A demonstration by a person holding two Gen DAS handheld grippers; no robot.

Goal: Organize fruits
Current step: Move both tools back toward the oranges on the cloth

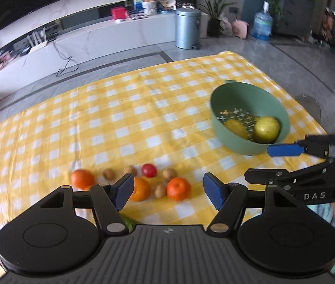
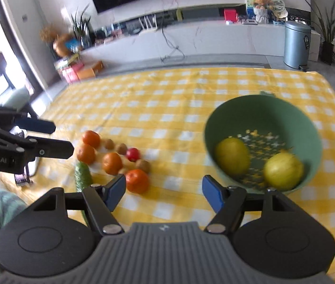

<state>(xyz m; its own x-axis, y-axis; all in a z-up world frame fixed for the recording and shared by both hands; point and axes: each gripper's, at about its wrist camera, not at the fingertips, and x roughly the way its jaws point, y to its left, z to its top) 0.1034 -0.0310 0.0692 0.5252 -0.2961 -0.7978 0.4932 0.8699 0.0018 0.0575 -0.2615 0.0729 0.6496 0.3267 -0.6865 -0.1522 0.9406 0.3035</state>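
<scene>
Green colander bowl (image 2: 262,118) on the yellow checked cloth (image 2: 167,99) covering the worktop, toward the right side, perforated base visible. Inside it, two yellow-green fruits: a darker one (image 2: 232,156) at left and a paler one (image 2: 283,171) at right, apart from each other. Outside the bowl, to the left on the cloth, a loose cluster: four oranges, nearest of them (image 2: 137,181), a small red fruit (image 2: 133,154), several brown kiwis such as (image 2: 143,165), and a green cucumber (image 2: 83,177) at the near edge of the group. Left claw (image 1: 168,190) wide open, blue pads well apart, holding nothing, poised above the fruit cluster. Right claw (image 2: 163,193) likewise wide open and empty, above bare cloth between cluster and bowl, its right finger just beside the bowl's near rim.
</scene>
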